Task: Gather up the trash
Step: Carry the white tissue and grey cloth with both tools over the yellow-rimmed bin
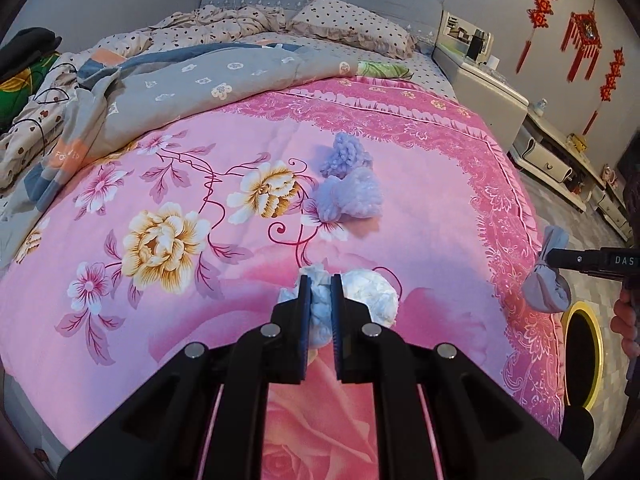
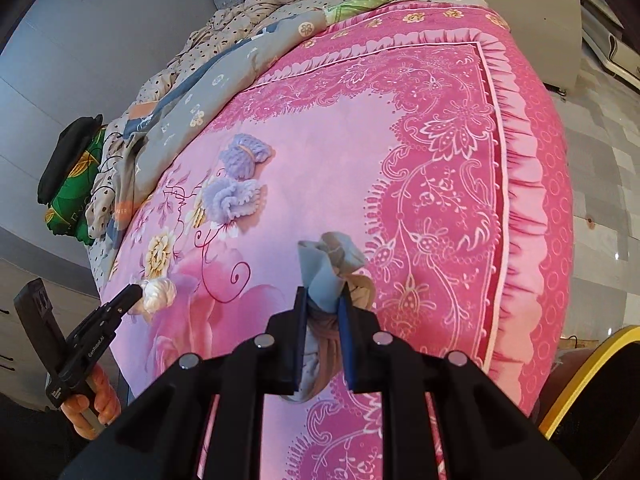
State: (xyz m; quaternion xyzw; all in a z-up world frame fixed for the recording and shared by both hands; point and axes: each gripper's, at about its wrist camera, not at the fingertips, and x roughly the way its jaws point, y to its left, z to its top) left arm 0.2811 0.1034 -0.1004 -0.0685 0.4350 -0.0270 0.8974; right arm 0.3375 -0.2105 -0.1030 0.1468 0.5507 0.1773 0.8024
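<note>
Over the pink bed's [image 1: 180, 152] foot edge, left tongs [image 1: 320, 280] pinch a white tissue wad [image 1: 372, 292] and right tongs [image 2: 323, 294] — lettered "DAS" — clamp a grey knotted cloth bundle [image 2: 330, 264], two lilac yarn bundles [image 1: 350, 188] lying mid-bed.

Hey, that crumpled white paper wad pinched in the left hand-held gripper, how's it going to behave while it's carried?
The white paper wad looks crushed between the pads of the left hand-held gripper, so it's probably soft and light. It bulges out to one side, so it may sag or slip. Its crinkled surface likely grips well.
</note>
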